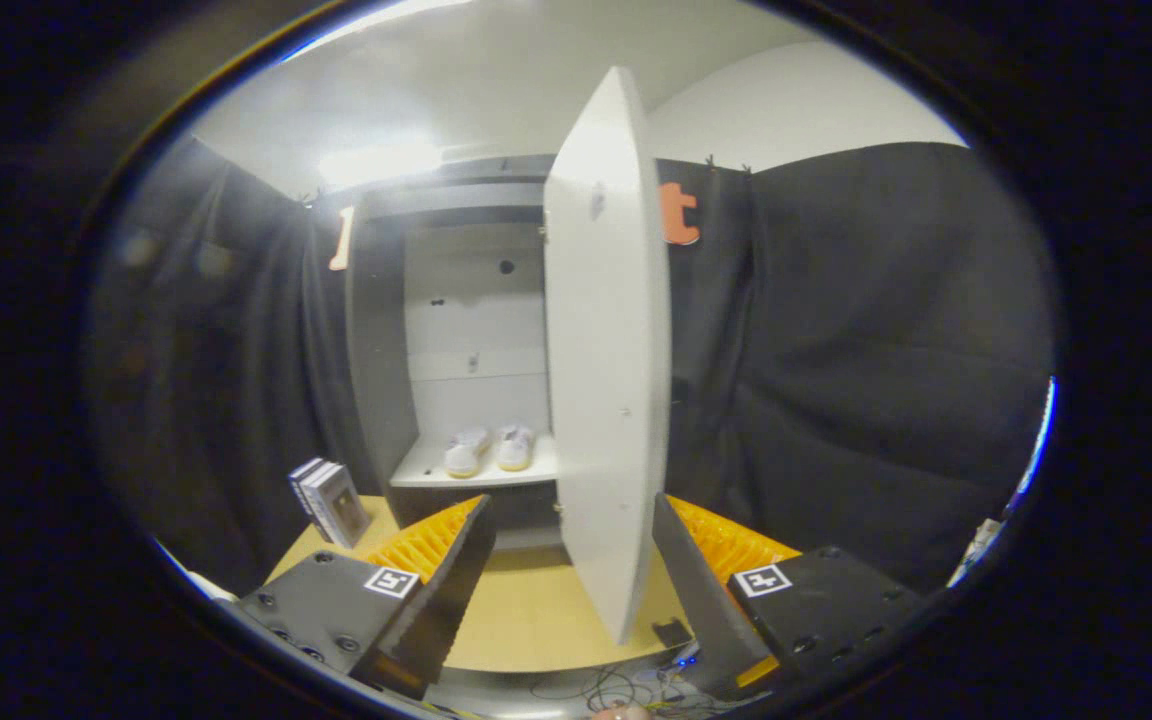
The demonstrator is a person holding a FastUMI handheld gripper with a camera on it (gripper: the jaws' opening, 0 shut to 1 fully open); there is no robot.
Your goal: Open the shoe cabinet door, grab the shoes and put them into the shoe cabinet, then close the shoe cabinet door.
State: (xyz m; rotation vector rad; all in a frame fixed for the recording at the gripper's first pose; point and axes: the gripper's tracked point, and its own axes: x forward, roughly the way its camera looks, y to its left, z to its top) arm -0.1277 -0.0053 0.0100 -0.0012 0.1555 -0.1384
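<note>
Two shoes (488,449) on cabinet shelf (426,472) beyond claw (571,570), fingers apart, door (608,350) ajar between them

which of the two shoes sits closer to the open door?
The right shoe of the pair on the cabinet shelf: it lies beside the open door; the left shoe is farther. Gripper is open, empty.

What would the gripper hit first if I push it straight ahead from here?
Most likely the open white cabinet door: its edge stands between the fingers of the open gripper, just ahead. The pair of white shoes on the cabinet shelf lies beyond, left of that line. Depth is hard to judge through the fisheye.
</note>
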